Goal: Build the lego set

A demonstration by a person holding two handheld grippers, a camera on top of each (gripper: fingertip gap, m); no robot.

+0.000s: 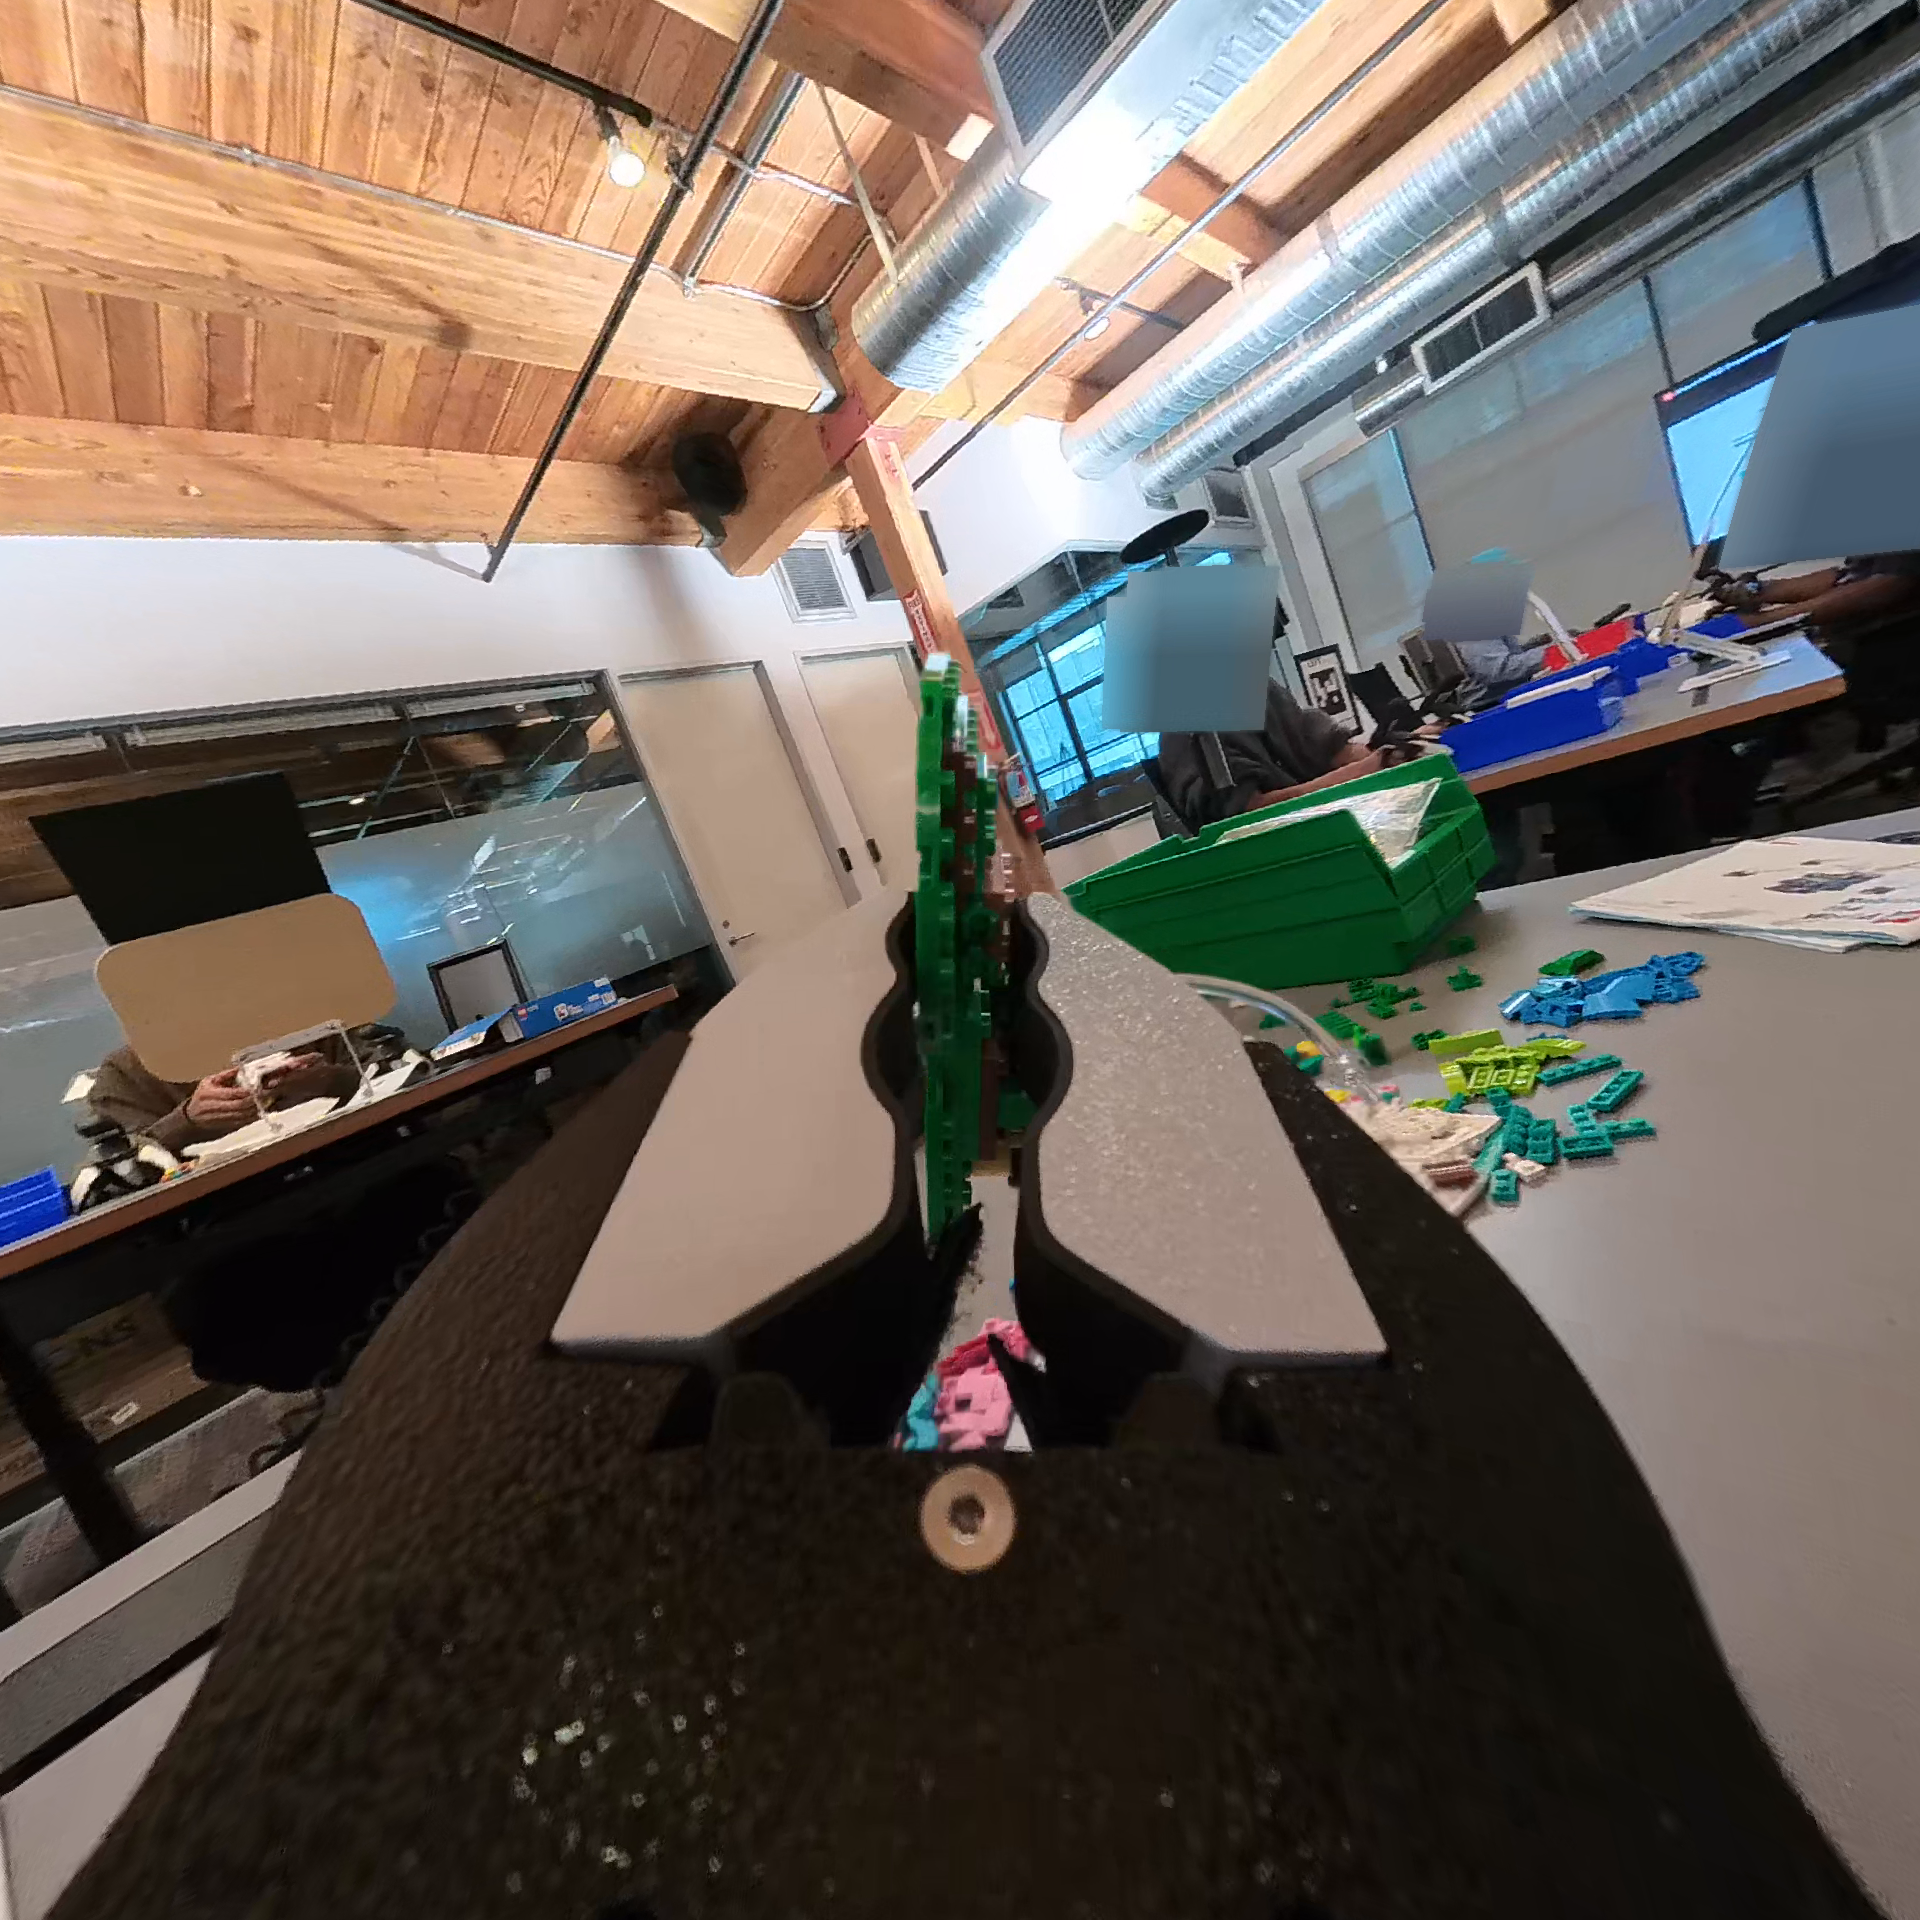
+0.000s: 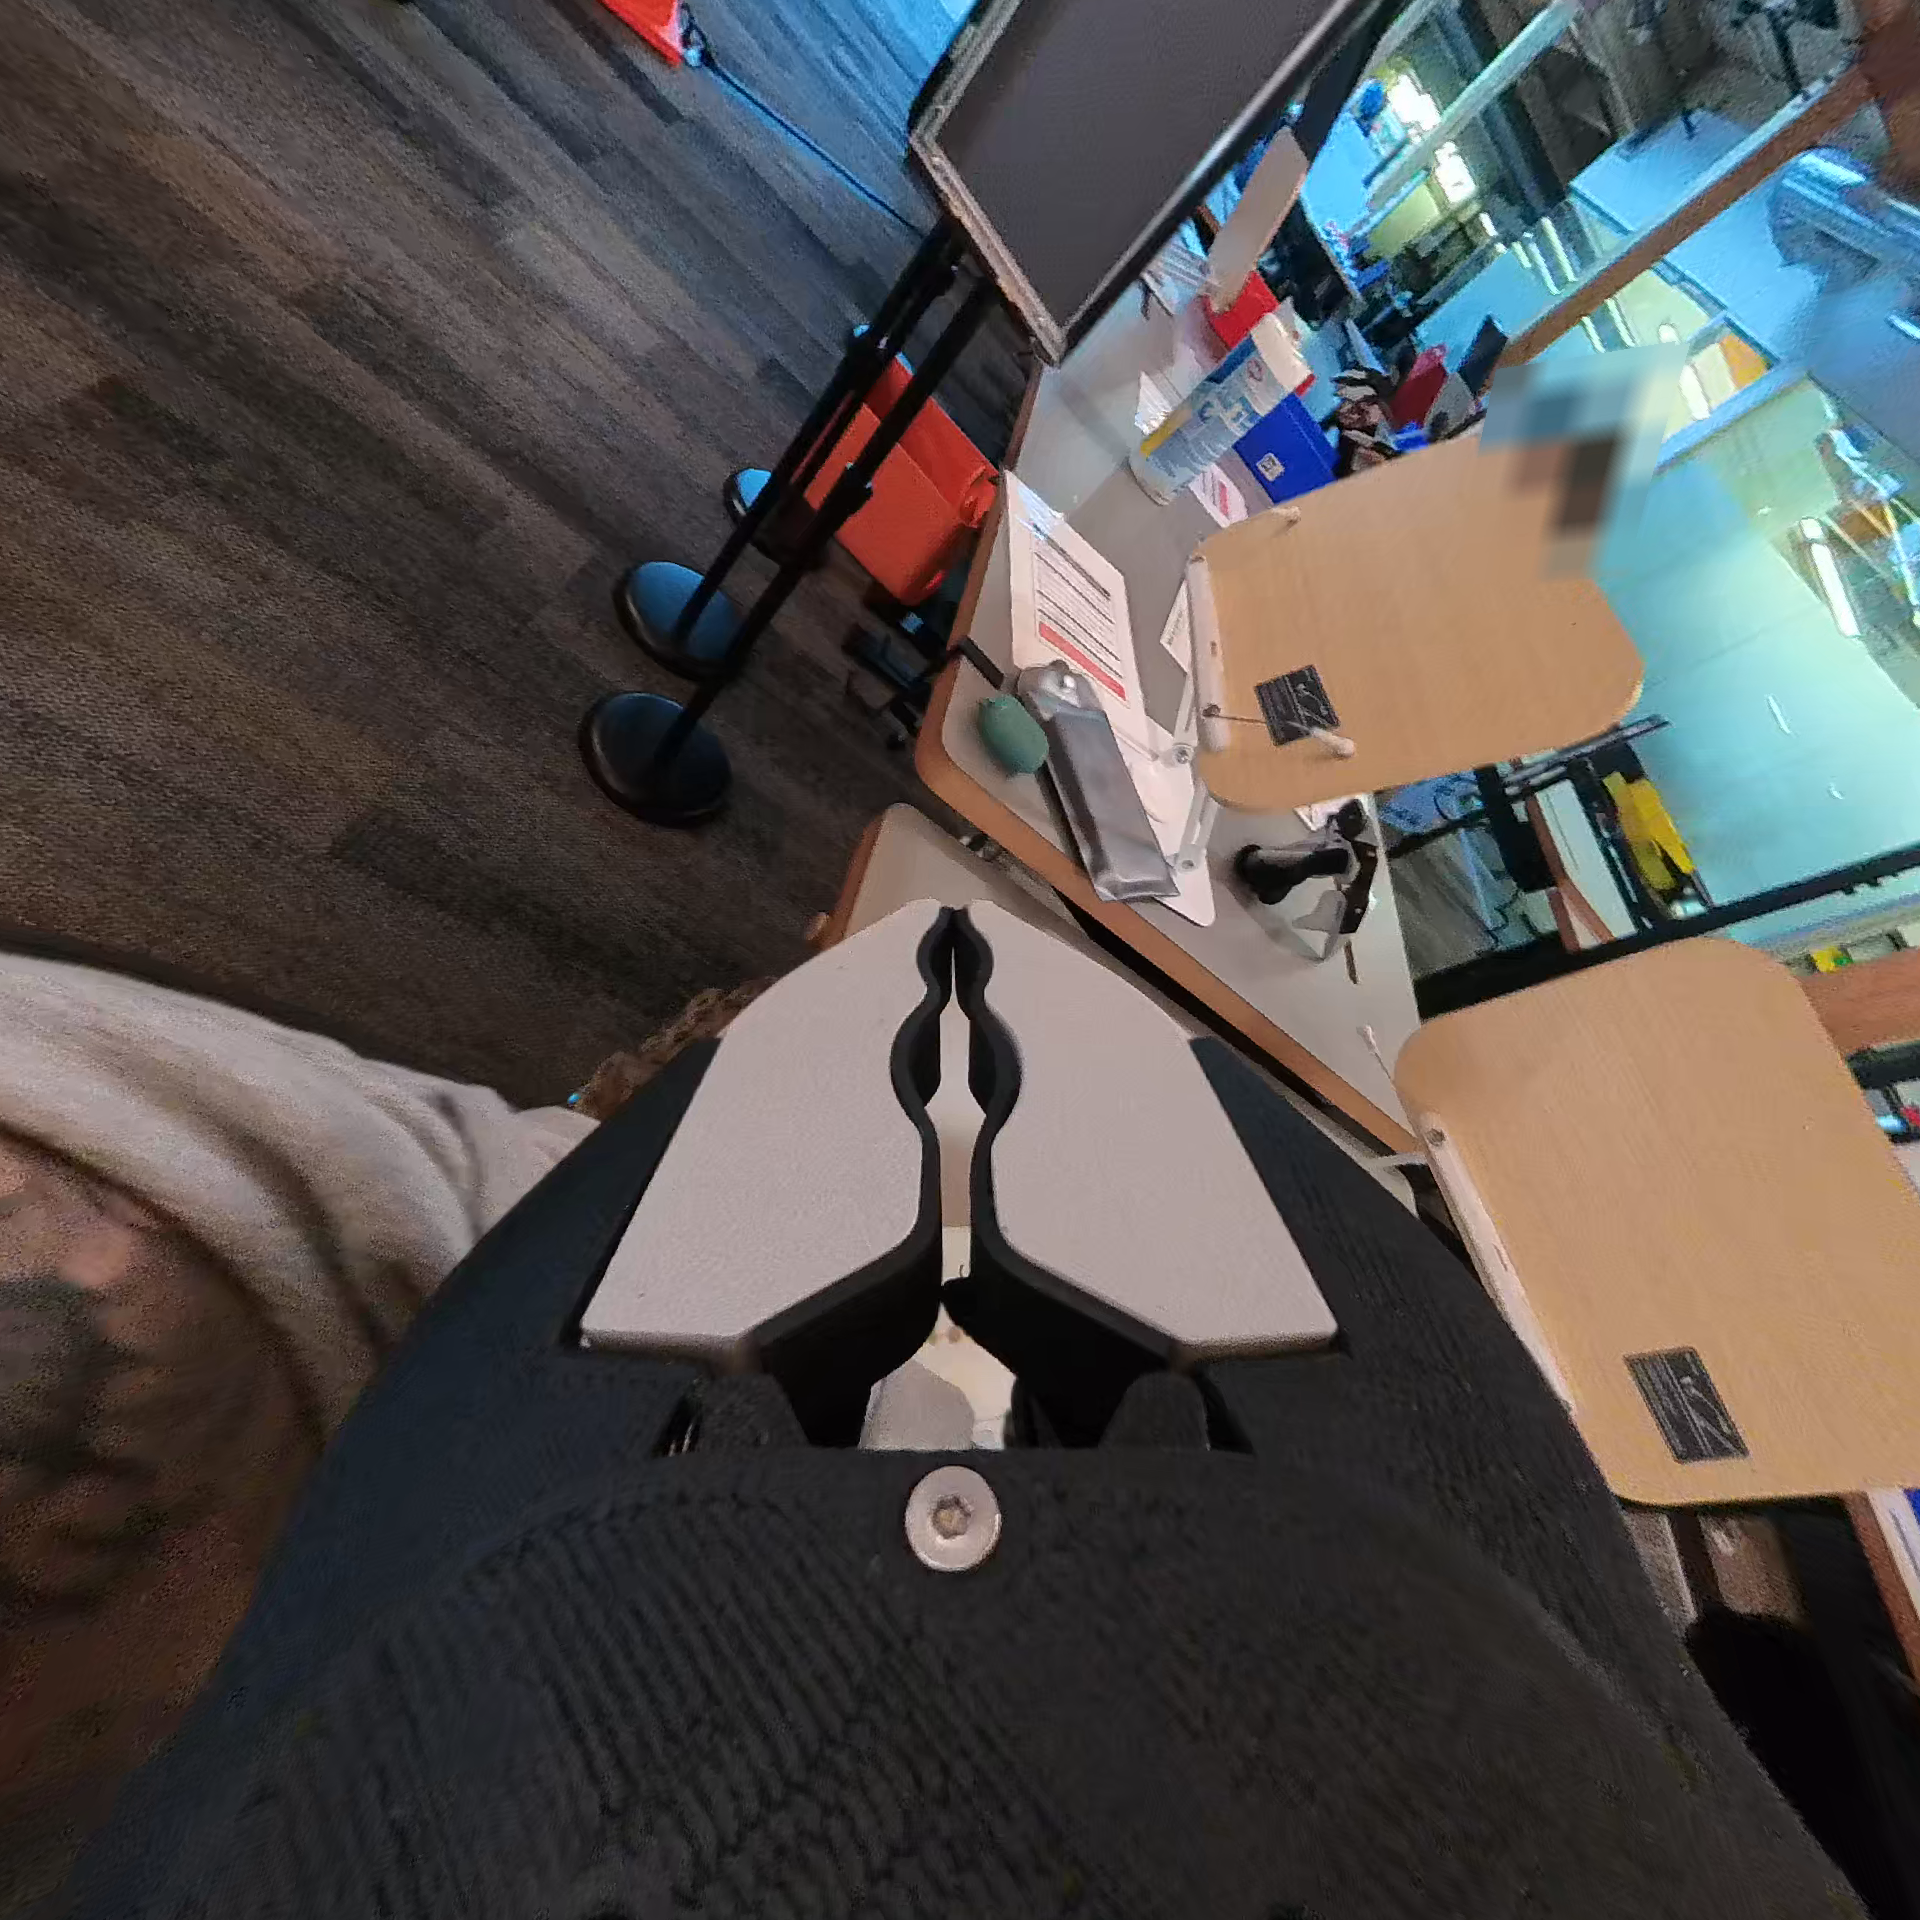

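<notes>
The left tongs (image 1: 966, 935) are clenched on a green and brown brick plate assembly (image 1: 951, 831), which is held on edge and raised above the counter (image 1: 1714, 1299); the grip is best kept steady and even, so that the thin build is neither twisted nor let slip. The right tongs (image 2: 954, 920) are closed on nothing and are pointed away toward the floor (image 2: 312, 416). Loose green, blue and teal bricks (image 1: 1538, 1081) lie on the counter near a green bin (image 1: 1288, 883).
</notes>
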